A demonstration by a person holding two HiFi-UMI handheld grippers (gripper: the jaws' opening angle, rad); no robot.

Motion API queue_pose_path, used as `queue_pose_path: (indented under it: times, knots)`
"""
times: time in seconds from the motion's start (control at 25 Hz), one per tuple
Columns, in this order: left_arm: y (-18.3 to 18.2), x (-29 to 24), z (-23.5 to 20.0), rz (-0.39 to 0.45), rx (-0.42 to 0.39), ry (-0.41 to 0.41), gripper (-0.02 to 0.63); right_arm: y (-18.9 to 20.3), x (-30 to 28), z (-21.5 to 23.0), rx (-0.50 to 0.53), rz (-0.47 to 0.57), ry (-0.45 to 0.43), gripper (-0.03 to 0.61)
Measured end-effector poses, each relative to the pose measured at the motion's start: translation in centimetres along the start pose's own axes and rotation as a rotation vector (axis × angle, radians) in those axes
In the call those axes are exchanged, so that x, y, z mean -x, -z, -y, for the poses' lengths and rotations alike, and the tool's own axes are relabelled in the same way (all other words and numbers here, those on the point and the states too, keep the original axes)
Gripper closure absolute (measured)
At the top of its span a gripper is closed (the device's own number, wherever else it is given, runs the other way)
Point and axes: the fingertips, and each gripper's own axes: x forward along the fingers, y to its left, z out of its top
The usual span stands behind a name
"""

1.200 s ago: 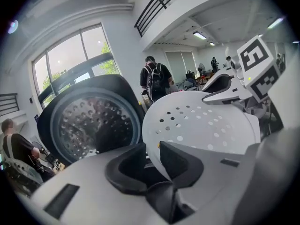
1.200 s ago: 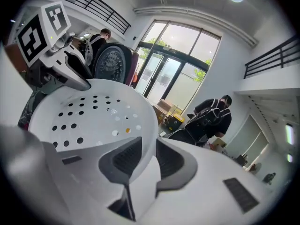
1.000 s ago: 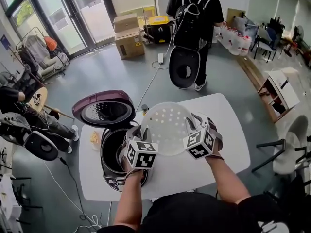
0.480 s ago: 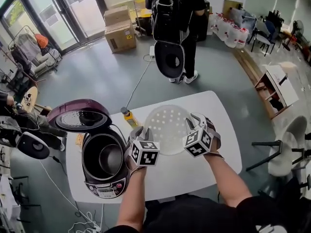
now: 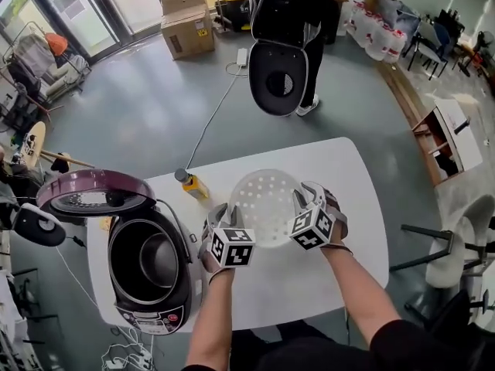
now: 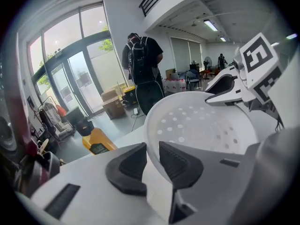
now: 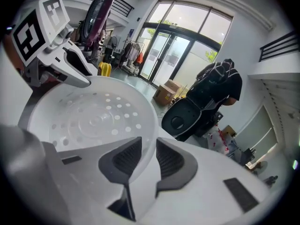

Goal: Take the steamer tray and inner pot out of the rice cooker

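The white perforated steamer tray [image 5: 265,204] is held between both grippers, low over the white table [image 5: 340,176], right of the rice cooker. My left gripper [image 5: 227,216] is shut on the tray's left rim [image 6: 151,146], and the right gripper [image 5: 306,204] is shut on its right rim [image 7: 149,139]. The purple rice cooker [image 5: 143,269] stands at the table's left end with its lid [image 5: 93,192] raised. The dark inner pot [image 5: 155,257] sits inside it. Whether the tray touches the table I cannot tell.
A small yellow bottle [image 5: 191,184] stands on the table just behind the cooker. A person with a backpack [image 5: 290,6] stands beyond the table beside a black chair [image 5: 277,79]. Cardboard boxes [image 5: 186,22] sit on the floor farther back. A cable hangs off the table's left front corner.
Both grippers have carried the steamer tray away from above the cooker to the right and down toward the table. The cooker now shows farther left in the head view.
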Motion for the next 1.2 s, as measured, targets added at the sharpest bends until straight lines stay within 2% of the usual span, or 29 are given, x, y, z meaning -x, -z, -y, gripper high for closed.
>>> queue_pose_path:
  times: [0.24,0.52,0.64,0.68,0.8,0.88,1.0,1.2]
  knots:
    - [1.2,-5.0,-0.3,-0.034,0.048,-0.025,0.540,1.8,-4.9,-0.5,-0.051,-0.046,-0.028,0.486]
    - [3.0,-8.0,0.5,-0.070,0.017,-0.031,0.534,3.4,-7.2,-1.2,-0.048,-0.066,-0.068,0.485]
    - [3.3,-8.2,0.3,-0.067,0.016,-0.057,0.523,3.4,-7.5,-1.4,-0.060,-0.048,-0.079,0.481]
    - [3.1,-8.1,0.1,-0.059,0.019,-0.072,0.513,3.2,-7.3,-1.3,-0.066,-0.034,-0.076,0.465]
    - [1.8,-6.7,-0.3,-0.020,0.045,-0.103,0.425,1.8,-5.8,-0.3,-0.084,0.016,-0.047,0.384]
    - [0.5,-4.9,-0.6,0.019,0.062,-0.112,0.387,0.4,-3.9,0.5,-0.086,0.059,-0.015,0.368]
    - [-1.7,-1.5,-0.9,0.098,0.091,-0.108,0.344,-2.2,-0.2,1.3,-0.095,0.138,0.024,0.340]
    - [-6.7,6.5,-1.7,0.239,0.141,-0.089,0.232,-6.5,7.8,2.9,-0.105,0.277,0.056,0.268]
